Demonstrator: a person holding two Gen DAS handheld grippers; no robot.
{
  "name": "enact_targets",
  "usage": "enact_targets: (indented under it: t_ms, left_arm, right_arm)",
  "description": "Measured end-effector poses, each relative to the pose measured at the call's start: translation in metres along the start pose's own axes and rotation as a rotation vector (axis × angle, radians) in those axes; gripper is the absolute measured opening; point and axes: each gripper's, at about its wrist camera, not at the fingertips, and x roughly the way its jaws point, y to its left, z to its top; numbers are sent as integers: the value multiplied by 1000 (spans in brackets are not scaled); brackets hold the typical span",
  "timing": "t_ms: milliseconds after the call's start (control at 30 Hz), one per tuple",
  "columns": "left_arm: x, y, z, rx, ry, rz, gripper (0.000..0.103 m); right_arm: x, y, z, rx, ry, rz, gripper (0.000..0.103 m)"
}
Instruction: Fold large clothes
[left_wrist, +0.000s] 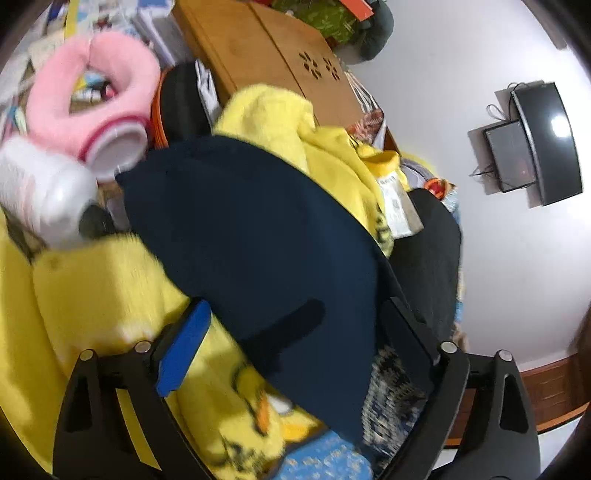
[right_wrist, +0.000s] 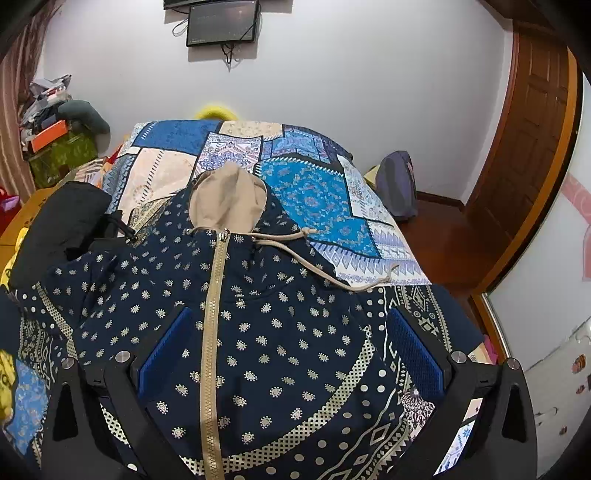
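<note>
A: Where is the garment?
B: The navy hooded jacket (right_wrist: 266, 332) lies zipper-up on the patchwork bedspread (right_wrist: 317, 192).
A: And the claws?
B: Right claw (right_wrist: 291, 354) spread wide over it, empty; left claw (left_wrist: 295, 343) open around navy fabric (left_wrist: 258, 236).

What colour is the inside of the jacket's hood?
Beige. The hood of the dark blue patterned jacket shows best in the right wrist view.

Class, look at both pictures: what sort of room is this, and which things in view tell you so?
Most likely a bedroom in a home. A bed with a patchwork bedspread fills the middle, a hooded jacket lies spread on it, and a wooden door stands to one side.
</note>
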Motion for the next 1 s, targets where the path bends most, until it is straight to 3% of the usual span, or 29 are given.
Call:
enact_targets:
  t_ms: [200, 300, 600, 933, 1000]
  left_arm:
    - [17, 11, 15, -21, 38, 78, 87]
    - [13, 15, 16, -36, 41, 73, 87]
    - [15, 40, 25, -98, 86, 59, 72]
    - [38, 35, 41, -94, 24, 178, 72]
    - [38, 32, 43, -87, 5, 196, 68]
  right_arm:
    - [-1, 2, -1, -4, -1, -9, 103]
    - [-5, 4, -2, -15, -12, -16, 103]
    - [-1, 10, -4, -37, -4, -20, 103]
    - [-2, 13, -6, -50, -4, -27, 103]
    - [-3, 13, -6, -49, -4, -28, 103]
